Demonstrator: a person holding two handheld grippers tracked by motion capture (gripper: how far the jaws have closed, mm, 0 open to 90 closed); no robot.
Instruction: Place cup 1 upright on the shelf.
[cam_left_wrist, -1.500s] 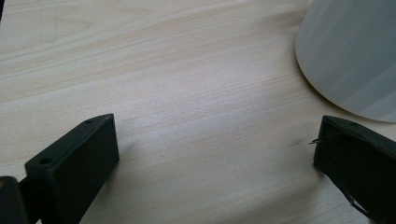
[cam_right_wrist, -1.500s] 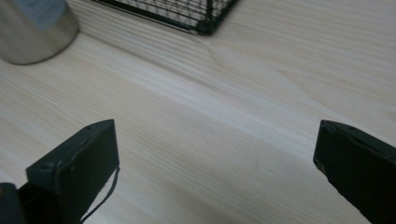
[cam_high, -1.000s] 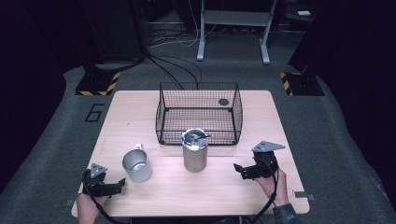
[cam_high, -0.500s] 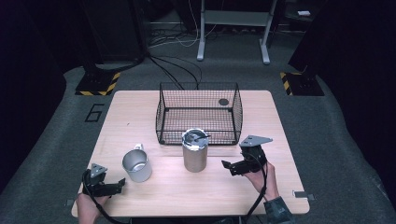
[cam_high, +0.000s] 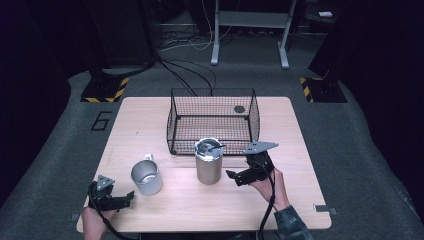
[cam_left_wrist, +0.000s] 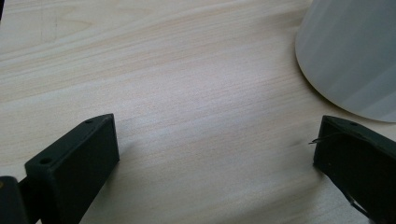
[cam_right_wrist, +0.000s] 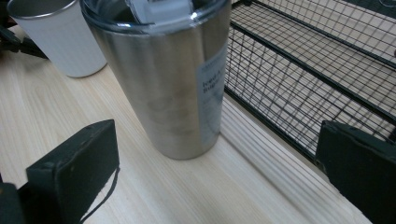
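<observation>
The tumbler (cam_high: 208, 163) is showing brushed silver with a clear lid and a pale label — the mug (cam_high: 146, 177) beside it is gleaming white outside, grey inside. The basket (cam_high: 214, 120) is showing black wire in a fine grid. The table (cam_high: 150, 120) is showing light wood grain — both grippers' jaws are showing matte black.

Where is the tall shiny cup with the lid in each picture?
High view: the tall cup stands mid-table, just in front of the wire basket.
Right gripper view: the tall cup rises top centre, ahead of the open jaws, basket to its right.
Left gripper view: I can't see it; a pale cup's side fills the top right corner.
Shared landmark: the wire basket.
</observation>
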